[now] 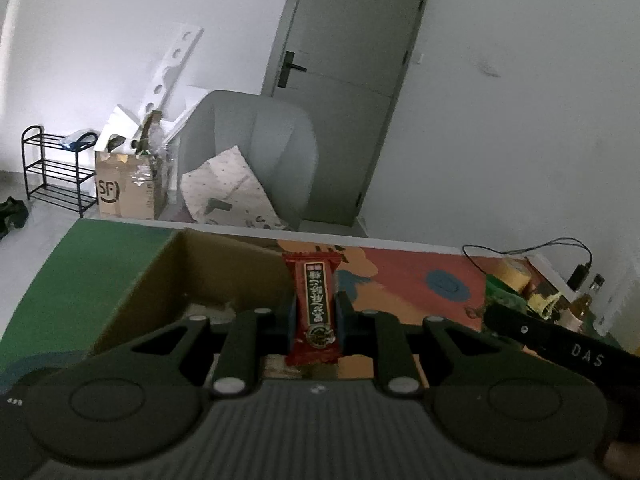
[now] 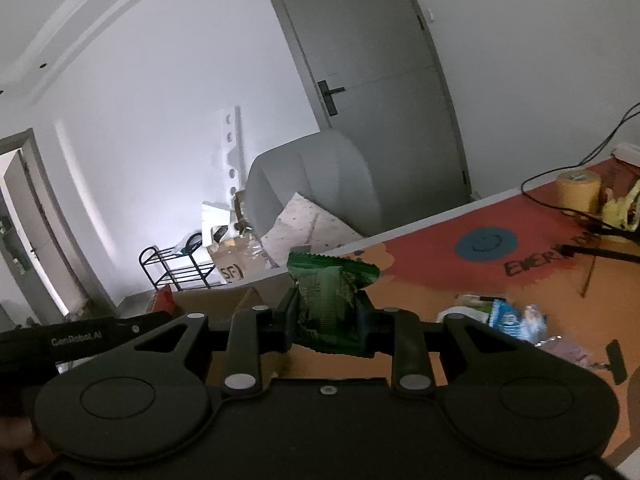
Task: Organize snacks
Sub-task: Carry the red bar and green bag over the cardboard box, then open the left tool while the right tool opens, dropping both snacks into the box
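Observation:
My left gripper [image 1: 315,310] is shut on a red snack bar [image 1: 316,300] with a dark label, held upright at the right edge of an open cardboard box [image 1: 192,280]. My right gripper [image 2: 326,312] is shut on a crumpled green snack packet [image 2: 330,292], held above the orange mat just right of the same box [image 2: 216,304]. The right gripper's body shows at the right of the left wrist view [image 1: 560,344]; the left gripper's body shows at the left of the right wrist view [image 2: 80,340].
Loose blue and white snack packets [image 2: 504,316] lie on the colourful mat [image 2: 440,264]. A tape roll [image 2: 578,190], a black cable [image 2: 560,200] and a bottle [image 1: 588,296] sit at the far right. A grey armchair [image 1: 256,148], boxes and a shoe rack [image 1: 56,168] stand beyond the table.

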The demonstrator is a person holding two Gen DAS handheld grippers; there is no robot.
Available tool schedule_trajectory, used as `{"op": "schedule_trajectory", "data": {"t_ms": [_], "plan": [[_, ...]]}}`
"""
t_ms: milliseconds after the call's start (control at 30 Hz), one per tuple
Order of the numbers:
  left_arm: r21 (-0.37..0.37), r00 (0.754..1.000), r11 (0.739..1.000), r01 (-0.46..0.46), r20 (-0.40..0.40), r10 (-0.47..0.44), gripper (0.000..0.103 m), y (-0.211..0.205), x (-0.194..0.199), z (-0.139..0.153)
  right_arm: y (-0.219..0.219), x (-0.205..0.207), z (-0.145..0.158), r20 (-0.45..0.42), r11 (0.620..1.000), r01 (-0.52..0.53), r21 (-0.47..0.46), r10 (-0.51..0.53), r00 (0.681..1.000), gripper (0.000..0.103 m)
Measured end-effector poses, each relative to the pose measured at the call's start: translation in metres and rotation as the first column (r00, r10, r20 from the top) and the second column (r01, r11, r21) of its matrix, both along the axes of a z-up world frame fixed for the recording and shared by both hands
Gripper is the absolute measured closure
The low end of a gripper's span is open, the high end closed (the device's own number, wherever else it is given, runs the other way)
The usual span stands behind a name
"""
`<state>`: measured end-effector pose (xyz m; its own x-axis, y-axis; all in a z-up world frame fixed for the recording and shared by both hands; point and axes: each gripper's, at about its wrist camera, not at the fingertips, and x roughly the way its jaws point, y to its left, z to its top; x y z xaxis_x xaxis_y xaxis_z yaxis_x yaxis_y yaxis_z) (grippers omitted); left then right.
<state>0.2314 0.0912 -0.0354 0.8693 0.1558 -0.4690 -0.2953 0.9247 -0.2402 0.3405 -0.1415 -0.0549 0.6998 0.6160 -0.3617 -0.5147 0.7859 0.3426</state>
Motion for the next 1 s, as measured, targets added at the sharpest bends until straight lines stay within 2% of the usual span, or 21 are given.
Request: {"op": "schedule_trajectory", "data": {"t_ms": [400,733,867,1000], "plan": [[-0.024,0.997,0.997,-0.076,-0.004,0.076,0.085,0.040,-0.022,0.000,0.043,-0.011,0.011,0.025,0.997,-0.070,-0.014,0.071,0.997,0.076],[-0.049,0.991,0.991,-0.122,-0.056,0.119,0.084,0.062,-0.032,-0.004,0.080,-0.013,0.020,0.036,0.988,-0.150,-0.028,0.151,0.988,0.076],[-0.032,0.987,0.989,-0.142,-0.082,0.139,0.079,0.067,-0.034,-0.004,0.089,-0.011,0.023,0.037,0.984,-0.173,-0.032,0.174,0.984,0.076],[-0.042,0.988,0.989,-0.140,-0.071,0.137,0.078,0.071,-0.036,0.001,0.100,-0.004,0.025,0.021,0.981,-0.192,-0.029,0.193,0.981,0.076]]}}
